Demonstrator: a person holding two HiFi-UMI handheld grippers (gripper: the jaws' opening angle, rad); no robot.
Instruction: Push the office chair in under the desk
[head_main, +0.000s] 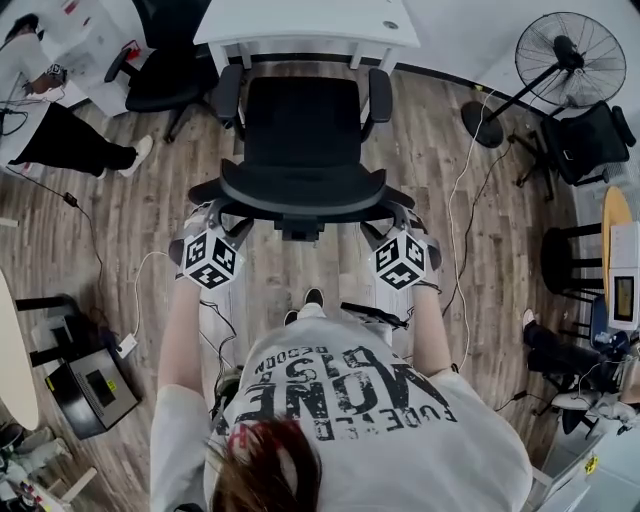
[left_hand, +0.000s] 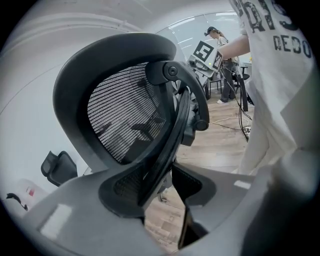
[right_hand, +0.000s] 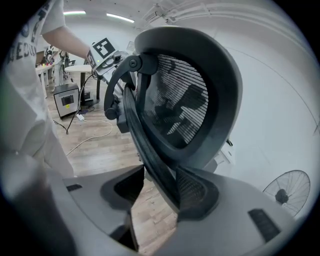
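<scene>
Black office chair (head_main: 300, 130) backrest; rim between part-open fingers of left gripper (left_hand: 165, 192), likewise right gripper (right_hand: 152, 197), unclamped

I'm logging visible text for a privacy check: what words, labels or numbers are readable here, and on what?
"REDO": on the person's T-shirt, cut off at the picture's edge.
The T-shirt's other print: cropped or creased, not readable.
Black box: any print too small to read.
</scene>
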